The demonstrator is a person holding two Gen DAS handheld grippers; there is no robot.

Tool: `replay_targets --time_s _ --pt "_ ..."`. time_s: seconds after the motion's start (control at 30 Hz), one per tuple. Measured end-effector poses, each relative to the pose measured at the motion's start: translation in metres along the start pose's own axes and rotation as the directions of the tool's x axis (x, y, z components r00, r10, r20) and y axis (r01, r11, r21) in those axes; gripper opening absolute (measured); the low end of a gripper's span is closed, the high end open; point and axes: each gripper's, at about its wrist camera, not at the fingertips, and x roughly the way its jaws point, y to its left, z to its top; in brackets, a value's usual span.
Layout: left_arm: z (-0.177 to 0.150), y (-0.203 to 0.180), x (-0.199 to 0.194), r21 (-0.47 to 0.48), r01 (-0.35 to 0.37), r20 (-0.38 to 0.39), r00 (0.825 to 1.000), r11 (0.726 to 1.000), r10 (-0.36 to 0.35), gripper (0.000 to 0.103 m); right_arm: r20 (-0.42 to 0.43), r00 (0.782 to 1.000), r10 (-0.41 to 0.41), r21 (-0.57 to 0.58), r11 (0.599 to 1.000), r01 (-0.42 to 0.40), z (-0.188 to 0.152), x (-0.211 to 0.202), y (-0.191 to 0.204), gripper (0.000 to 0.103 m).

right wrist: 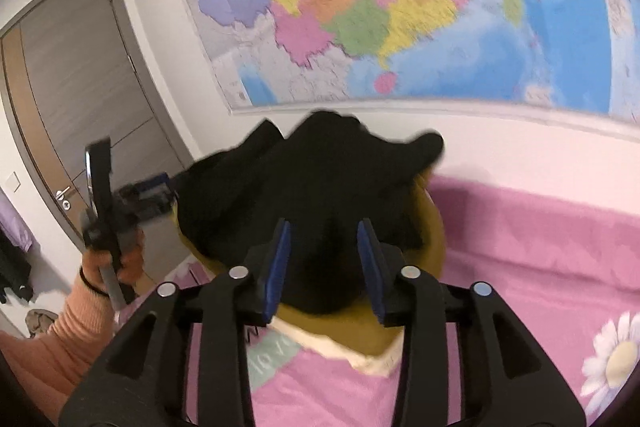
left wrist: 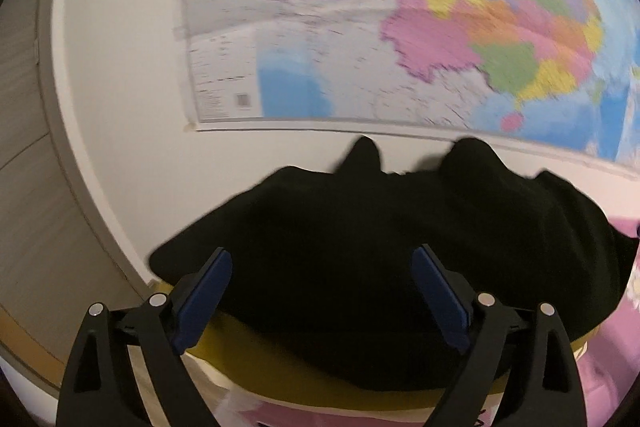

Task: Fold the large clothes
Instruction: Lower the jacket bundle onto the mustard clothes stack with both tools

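Both jaws stand open, gripping nothing. The black garment [right wrist: 316, 195] sits bunched on a yellow pile [right wrist: 432, 239] at twelve o'clock; a careless grab could topple it.

Both wrist views look close down over the black garment [left wrist: 380, 267] toward the wall map [right wrist: 400, 7].

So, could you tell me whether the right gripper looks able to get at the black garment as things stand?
Probably yes: the right gripper is open, with the black garment heaped on the yellow cushion just ahead of its fingertips, and nothing lies between them.
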Motion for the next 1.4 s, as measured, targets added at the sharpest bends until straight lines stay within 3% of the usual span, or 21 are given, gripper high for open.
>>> replay_targets --time_s 0.07,0.13,0.17,0.27,0.4,0.5,0.73,0.9,1.03,1.27,1.4 --pt "-0.001 -0.008 0.005 -0.008 0.035 -0.021 0.999 0.999 -0.036 0.089 -0.004 1.000 0.016 -0.011 1.000 -0.016 0.007 0.010 0.005 0.036" --pt "-0.002 -0.019 0.008 -0.012 0.047 -0.041 0.998 0.999 -0.048 0.089 0.003 1.000 0.013 -0.024 1.000 -0.013 0.013 0.020 0.009 0.051" --pt "-0.002 -0.022 0.009 -0.013 0.053 -0.038 0.998 0.999 -0.053 0.089 -0.010 1.000 0.022 -0.027 0.999 -0.023 0.016 0.029 0.010 0.052" --pt "-0.003 -0.033 0.011 -0.003 0.069 -0.036 0.997 0.998 -0.069 0.089 -0.051 0.998 0.030 -0.022 0.999 -0.032 0.020 0.051 0.010 0.052" --pt "-0.007 -0.039 0.018 0.008 0.079 -0.053 0.996 0.997 -0.078 0.089 -0.097 0.994 -0.047 -0.017 0.999 0.046 0.011 0.076 0.002 0.049" --pt "-0.014 -0.041 0.026 0.011 0.077 -0.076 0.994 0.997 -0.076 0.089 -0.161 0.986 -0.051 -0.008 0.999 0.051 -0.004 0.091 -0.009 0.047" --pt "-0.020 -0.040 0.033 -0.008 0.073 -0.096 0.993 0.997 -0.074 0.090 -0.176 0.983 -0.051 -0.007 0.999 0.051 -0.008 0.083 -0.008 0.047" --pt "-0.019 -0.042 0.020 -0.014 0.063 -0.074 0.995 0.998 -0.064 0.090 -0.121 0.992 -0.036 -0.023 0.999 0.033 -0.005 0.062 0.002 0.050" --pt "-0.020 -0.050 0.003 -0.004 0.099 -0.054 0.994 0.995 -0.099 0.090 -0.085 0.996 -0.034 -0.076 0.997 0.028 -0.007 0.050 0.015 0.052" --pt "-0.027 -0.066 -0.004 0.006 0.139 -0.052 0.989 0.990 -0.138 0.091 -0.130 0.990 -0.053 -0.114 0.993 0.039 -0.022 0.066 0.017 0.055" --pt "-0.034 -0.076 0.004 0.031 0.112 -0.065 0.992 0.993 -0.110 0.094 -0.154 0.986 -0.061 -0.132 0.990 0.040 -0.031 0.076 0.017 0.062"
